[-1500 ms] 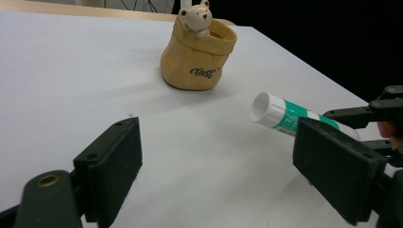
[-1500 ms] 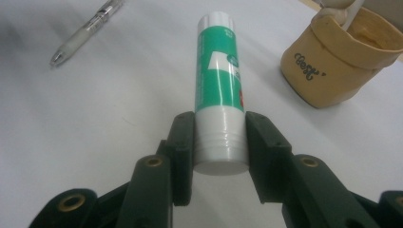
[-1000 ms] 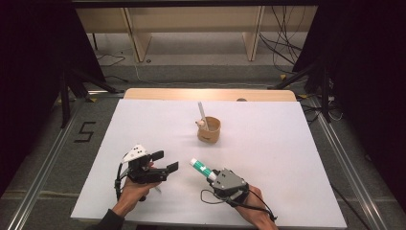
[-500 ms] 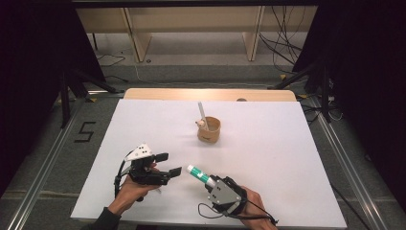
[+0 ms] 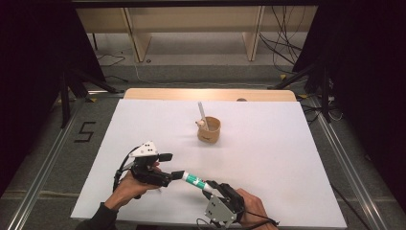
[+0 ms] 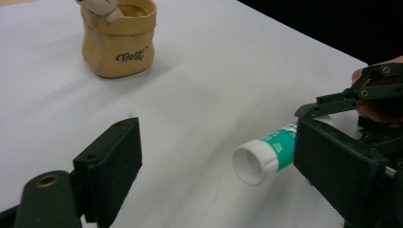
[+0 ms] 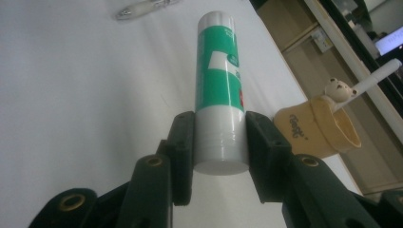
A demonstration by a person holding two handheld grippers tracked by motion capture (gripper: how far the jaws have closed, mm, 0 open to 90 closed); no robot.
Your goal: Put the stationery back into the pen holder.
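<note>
Dark curtains close off both sides of the room, and between them we see a grey floor [image 5: 191, 72] with loose cables and the legs of a pale wooden bench [image 5: 191, 28] at the back. Our white desk [image 5: 268, 163] fills the middle of the high view, with a strip of bare wood along its far edge and metal rails running down the floor on either side; a black figure five [image 5: 85, 131] is marked on the floor to the left. On the desk, well apart from our hands, stands a small tan paper-bag cup [image 5: 209, 130] with a white stick leaning out of it. Near the front edge we hold the right gripper [image 5: 208, 188], its jaws clamped on the white base of a green and white glue stick [image 5: 194, 179], which is lifted just above the desk and points toward the left gripper [image 5: 168, 167]. The left gripper's jaws stand wide apart, with the capped end of the stick between them and just beside one jaw, touching neither that we can tell. A small clear thing [image 7: 142, 7] lies farther off on the desk.
</note>
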